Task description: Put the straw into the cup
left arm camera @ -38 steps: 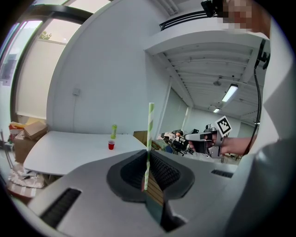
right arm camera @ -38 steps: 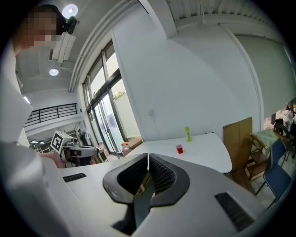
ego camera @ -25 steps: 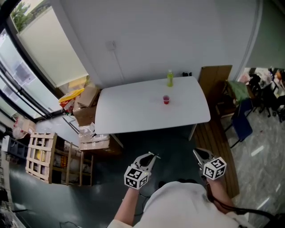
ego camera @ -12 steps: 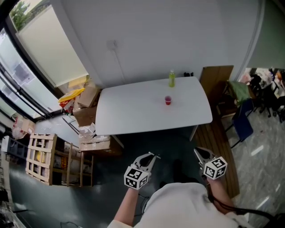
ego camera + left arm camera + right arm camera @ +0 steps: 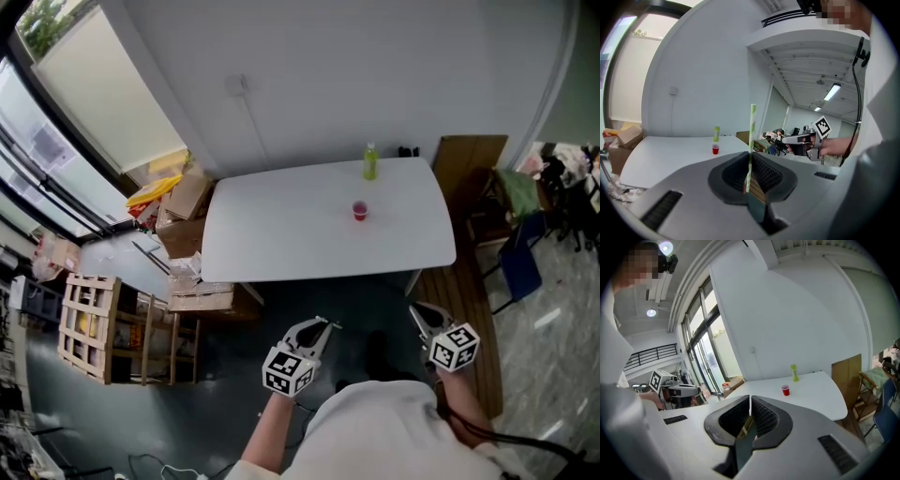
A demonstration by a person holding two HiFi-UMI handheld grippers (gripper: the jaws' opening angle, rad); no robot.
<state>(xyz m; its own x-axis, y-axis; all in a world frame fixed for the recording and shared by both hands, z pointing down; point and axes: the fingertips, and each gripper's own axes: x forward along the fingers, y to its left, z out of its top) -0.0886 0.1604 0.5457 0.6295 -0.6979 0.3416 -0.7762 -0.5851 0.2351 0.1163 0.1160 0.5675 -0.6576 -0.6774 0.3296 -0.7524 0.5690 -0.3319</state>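
A small red cup (image 5: 360,211) stands on the white table (image 5: 281,234), right of its middle, well ahead of both grippers. My left gripper (image 5: 319,326) is held low in front of the person, short of the table's near edge. It is shut on a green-and-white striped straw (image 5: 752,131), which stands upright between the jaws. From the left gripper view the cup (image 5: 715,149) shows far off beyond the left gripper (image 5: 749,157). My right gripper (image 5: 418,311) is held to the right, jaws shut with nothing between them. In its own view the right gripper (image 5: 750,400) points toward the cup (image 5: 785,390).
A green bottle (image 5: 370,162) stands at the table's far edge, just behind the cup. Cardboard boxes (image 5: 183,202) and a wooden crate (image 5: 89,328) crowd the floor at left. A brown board (image 5: 469,159) and chairs (image 5: 520,262) stand at the table's right end.
The table and cup have slid slightly right and down in the head view as the head moved. Both grippers keep their places and states.
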